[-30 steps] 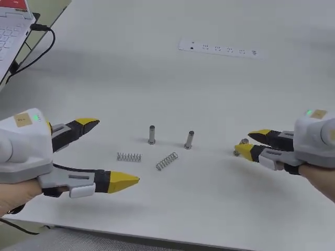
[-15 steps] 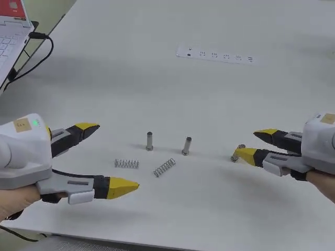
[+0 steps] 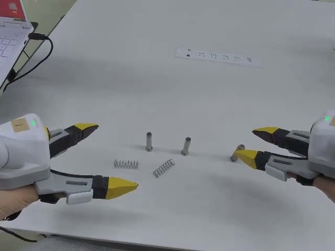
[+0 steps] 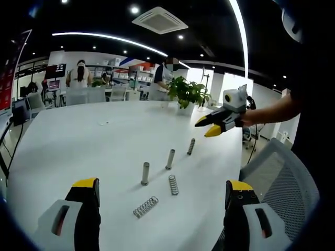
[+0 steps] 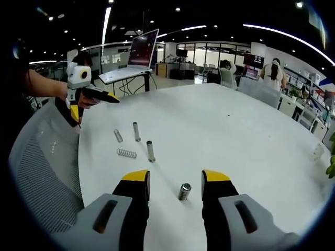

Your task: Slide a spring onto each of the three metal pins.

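I judge one done: sprung pin (image 3: pixel 238 152) right of middle pin (image 3: pixel 186 146). Loose springs (image 3: pixel 164 168) left of it, unfitted. Left tongs (image 3: pixel 116 155), right tongs (image 3: pixel 244 143) spread, empty.

Centre frame is blocked by upright pins (image 3: pixel 149 141), (image 3: pixel 186 146) and loose springs (image 3: pixel 126 164), (image 3: pixel 164 168) just below. Wide bare table (image 3: pixel 157 94) is left between them and the power strip (image 3: pixel 217 56), upper centre.

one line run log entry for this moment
left gripper open, empty | right gripper open, empty | two loose springs on table | two bare pins upright | third pin by right gripper, seemingly sprung
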The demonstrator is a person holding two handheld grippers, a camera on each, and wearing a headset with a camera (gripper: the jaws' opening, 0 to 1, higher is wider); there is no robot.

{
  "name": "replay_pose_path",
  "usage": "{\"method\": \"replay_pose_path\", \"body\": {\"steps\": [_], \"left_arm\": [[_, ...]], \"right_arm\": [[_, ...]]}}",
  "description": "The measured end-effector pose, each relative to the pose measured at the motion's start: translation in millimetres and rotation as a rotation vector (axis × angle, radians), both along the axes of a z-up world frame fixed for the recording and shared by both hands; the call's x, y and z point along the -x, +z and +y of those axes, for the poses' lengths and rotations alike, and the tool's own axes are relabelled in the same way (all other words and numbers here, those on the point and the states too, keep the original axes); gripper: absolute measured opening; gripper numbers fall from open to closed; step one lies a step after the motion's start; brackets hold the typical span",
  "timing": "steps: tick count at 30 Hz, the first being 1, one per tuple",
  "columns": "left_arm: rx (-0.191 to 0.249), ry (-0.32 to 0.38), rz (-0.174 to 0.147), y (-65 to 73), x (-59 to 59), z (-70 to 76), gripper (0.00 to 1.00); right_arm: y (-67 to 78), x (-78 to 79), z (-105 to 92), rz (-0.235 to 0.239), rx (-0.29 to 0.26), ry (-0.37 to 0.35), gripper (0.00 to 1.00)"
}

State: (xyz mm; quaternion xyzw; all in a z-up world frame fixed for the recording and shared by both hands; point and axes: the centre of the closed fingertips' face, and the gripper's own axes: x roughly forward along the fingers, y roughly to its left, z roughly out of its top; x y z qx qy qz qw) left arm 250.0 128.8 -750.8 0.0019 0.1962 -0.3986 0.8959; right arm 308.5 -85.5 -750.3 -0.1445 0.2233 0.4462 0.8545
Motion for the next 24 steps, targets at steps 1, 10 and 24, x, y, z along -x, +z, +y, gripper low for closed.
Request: {"method": "replay_pose_path", "body": {"steps": [1,10,24], "left_arm": [[-0.001,0.0,0.0,-0.2,-0.1,0.5,0.98],[-0.002,0.002,0.003,-1.5,1.2,2.2,0.98],[0.0,0.006,0.007,-2.3,3.6,2.7,0.98]], "right_arm": [[-0.1,-0.2,-0.3,0.0,0.004,-0.001,0.38],[7.6,7.8,0.9,-0.02,0.006,0.032,0.38],[16.2,38.7,35.6,-0.09,0.095,0.244,0.34]]}}
